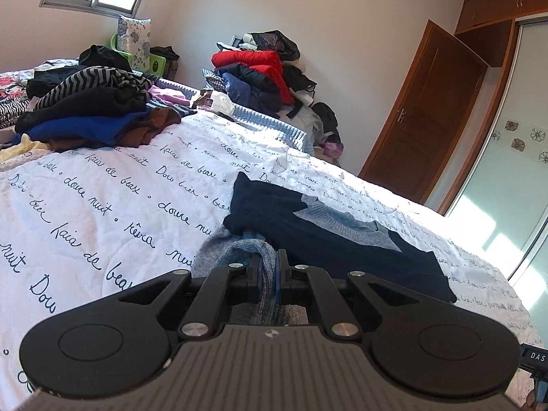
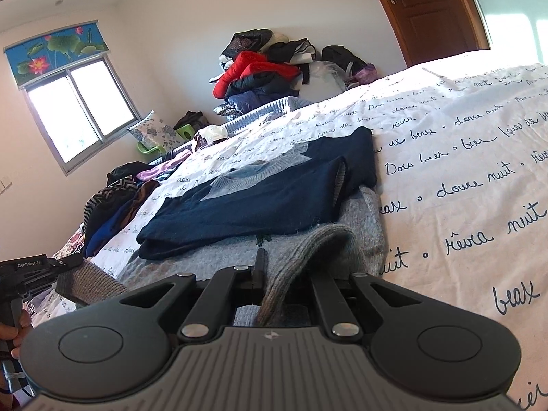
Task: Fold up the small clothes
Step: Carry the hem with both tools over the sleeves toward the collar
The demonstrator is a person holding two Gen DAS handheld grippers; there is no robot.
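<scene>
This is a bedroom in a home: a bed point(image 1: 102, 185) under a white quilt printed with cursive French script fills most of both views. Loose clothes are heaped at the bed's far-left corner point(image 1: 85, 109) and piled against the wall point(image 1: 267, 68) (a red jacket on top), beside a wooden door point(image 1: 424, 120), a built-in wardrobe point(image 1: 493, 10) and a sliding window point(image 2: 78, 109).

The sweater point(image 1: 328, 236) is navy blue with a light grey-blue knitted collar and a grey ribbed hem point(image 2: 308, 257). The bedspread point(image 1: 113, 185) is white, printed all over with dark blue cursive script and small dots. A padded jacket point(image 1: 253, 61) on the far heap is bright red. One garment point(image 1: 85, 84) in the nearer pile has black-and-grey zigzag stripes, above a royal-blue one point(image 1: 82, 130). The door point(image 1: 431, 116) is reddish-brown wood. The window blind point(image 2: 58, 51) is blue with green lotus leaves and pink flowers.
</scene>
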